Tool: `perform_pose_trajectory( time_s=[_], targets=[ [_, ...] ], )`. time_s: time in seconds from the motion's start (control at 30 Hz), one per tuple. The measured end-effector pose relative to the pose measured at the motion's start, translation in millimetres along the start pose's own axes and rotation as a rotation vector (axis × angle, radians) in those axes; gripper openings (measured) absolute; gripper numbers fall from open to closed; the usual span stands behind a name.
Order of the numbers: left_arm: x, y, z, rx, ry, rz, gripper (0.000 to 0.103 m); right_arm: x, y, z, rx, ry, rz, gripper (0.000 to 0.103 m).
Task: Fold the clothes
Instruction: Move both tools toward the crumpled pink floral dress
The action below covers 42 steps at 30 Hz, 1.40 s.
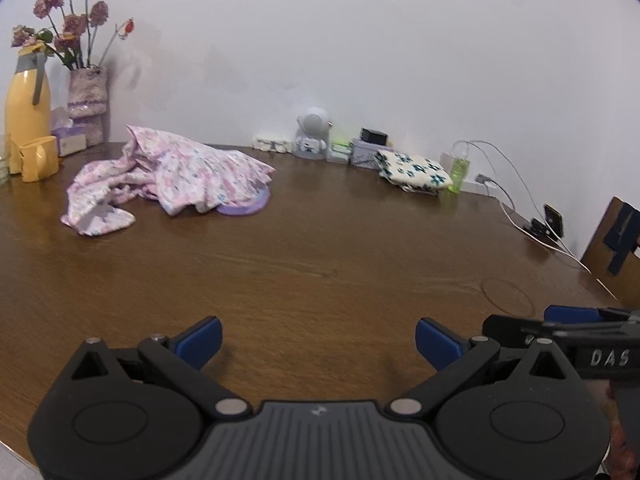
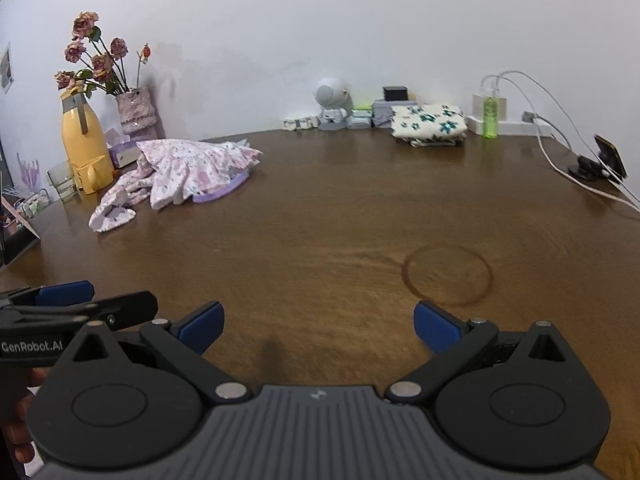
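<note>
Clothes (image 1: 168, 172) far left of tool (image 1: 318, 342)

Bare counter (image 2: 320, 240) lies open between both hand-held grippers and the back wall. A crumpled garment (image 2: 180, 172) blocks the far left; clutter lines the wall.

A pink-and-white floral garment (image 1: 168, 172) with a lilac hem lies crumpled far ahead and left of the blue-padded black fingers (image 1: 206, 340) on a dark brown wood-grain worktop (image 1: 320, 248). Far ahead to the right sits a folded cream cloth (image 1: 414, 170) printed with teal flowers, beside a green bottle (image 1: 458, 172).
</note>
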<state>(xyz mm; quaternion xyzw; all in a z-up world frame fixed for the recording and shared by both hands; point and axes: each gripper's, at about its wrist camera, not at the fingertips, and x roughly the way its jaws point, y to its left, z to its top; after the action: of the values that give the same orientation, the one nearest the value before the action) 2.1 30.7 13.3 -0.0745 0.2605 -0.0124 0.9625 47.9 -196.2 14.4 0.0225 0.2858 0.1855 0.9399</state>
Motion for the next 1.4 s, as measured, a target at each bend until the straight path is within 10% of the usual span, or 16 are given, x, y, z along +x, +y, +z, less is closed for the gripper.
perform_pose_trajectory(
  time_s=[0.83, 1.27, 1.4],
  targets=[
    [87, 220, 120, -0.034, -0.07, 0.335, 0.103, 174, 180, 144, -0.373, 0.065, 0.144, 0.102],
    [214, 290, 152, 0.099, 0.075, 0.362, 0.101, 299, 246, 145, -0.459, 0.135, 0.099, 0.075],
    [227, 300, 156, 0.07, 0.081, 0.342, 0.083, 309, 247, 141, -0.476, 0.14, 0.076, 0.051]
  ],
)
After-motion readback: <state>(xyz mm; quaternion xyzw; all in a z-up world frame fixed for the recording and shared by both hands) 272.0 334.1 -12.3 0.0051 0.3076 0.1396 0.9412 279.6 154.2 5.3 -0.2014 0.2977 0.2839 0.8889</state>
